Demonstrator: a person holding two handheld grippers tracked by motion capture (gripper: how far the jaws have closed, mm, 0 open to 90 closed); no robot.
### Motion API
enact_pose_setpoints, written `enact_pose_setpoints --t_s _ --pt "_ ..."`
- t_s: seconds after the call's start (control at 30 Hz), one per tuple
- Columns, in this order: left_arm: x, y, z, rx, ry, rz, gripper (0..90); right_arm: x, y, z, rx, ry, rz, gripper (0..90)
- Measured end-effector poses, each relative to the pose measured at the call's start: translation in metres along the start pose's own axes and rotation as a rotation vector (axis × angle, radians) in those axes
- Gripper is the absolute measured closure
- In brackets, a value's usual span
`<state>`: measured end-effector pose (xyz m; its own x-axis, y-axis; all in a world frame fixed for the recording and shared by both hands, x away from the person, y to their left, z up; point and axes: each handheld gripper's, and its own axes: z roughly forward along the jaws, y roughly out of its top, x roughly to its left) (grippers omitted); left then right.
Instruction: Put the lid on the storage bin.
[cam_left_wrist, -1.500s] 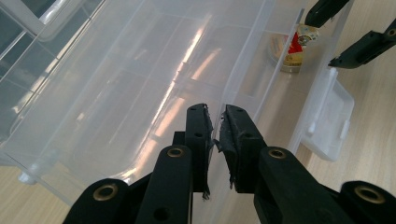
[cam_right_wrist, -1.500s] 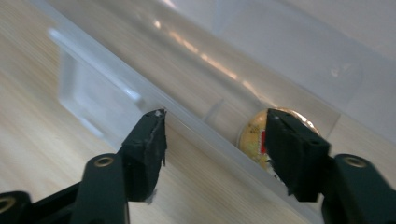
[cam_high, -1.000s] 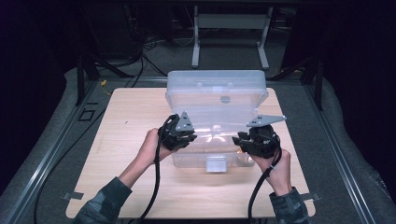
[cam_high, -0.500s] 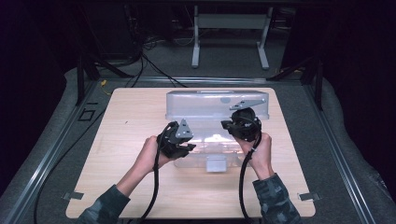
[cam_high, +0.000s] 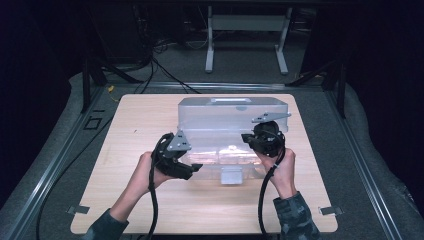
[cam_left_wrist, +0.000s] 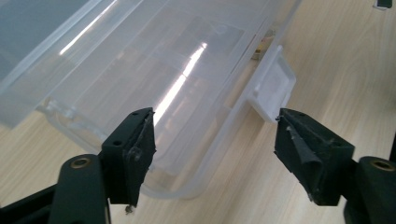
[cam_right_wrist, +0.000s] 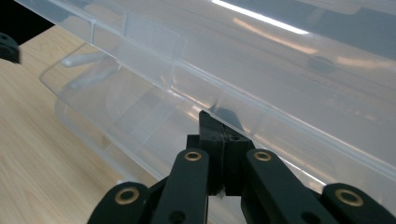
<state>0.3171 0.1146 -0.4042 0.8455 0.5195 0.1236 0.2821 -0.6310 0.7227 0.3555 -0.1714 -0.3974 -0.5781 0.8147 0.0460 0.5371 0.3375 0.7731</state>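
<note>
High view shows the clear plastic box (cam_high: 232, 135) at the middle of the frame, on the wooden table (cam_high: 125, 135), lid down. Closing looks underway; next, its white latch (cam_left_wrist: 273, 88) needs pressing. 2 hands flank it: the left gripper (cam_left_wrist: 215, 144), lower left, has just been opening and holds nothing; the right gripper (cam_right_wrist: 220, 135) presses its closed jaws against the lid edge.

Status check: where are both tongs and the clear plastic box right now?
Left tongs open, just widened, nothing gripped, by the front latch. Right tongs shut, tips at the lid edge of the clear box. Nothing blocking.
</note>
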Motion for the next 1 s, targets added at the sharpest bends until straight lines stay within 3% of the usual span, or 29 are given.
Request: enact_pose_setpoints --t_s 0.1,0.23,0.4,0.67,1.0 --pt "0.001 -0.010 -0.009 -0.011 0.023 -0.014 25.3 0.001 -0.004 -0.002 0.006 -0.042 -0.014 90.0" --pt "0.005 -0.031 -0.016 -0.017 0.087 -0.047 23.7 0.000 -0.011 -0.006 -0.002 -0.052 -0.010 90.0" --pt "0.010 -0.057 -0.013 0.006 0.119 -0.084 18.7 0.000 -0.018 -0.010 -0.008 -0.056 0.000 89.9" --pt "0.020 -0.102 0.001 0.032 0.131 -0.196 9.6 -0.001 -0.022 -0.013 0.008 -0.035 0.009 88.5" --pt "0.028 -0.133 0.012 0.085 0.144 -0.258 5.0 -0.001 -0.037 -0.019 0.009 -0.042 0.032 87.5"
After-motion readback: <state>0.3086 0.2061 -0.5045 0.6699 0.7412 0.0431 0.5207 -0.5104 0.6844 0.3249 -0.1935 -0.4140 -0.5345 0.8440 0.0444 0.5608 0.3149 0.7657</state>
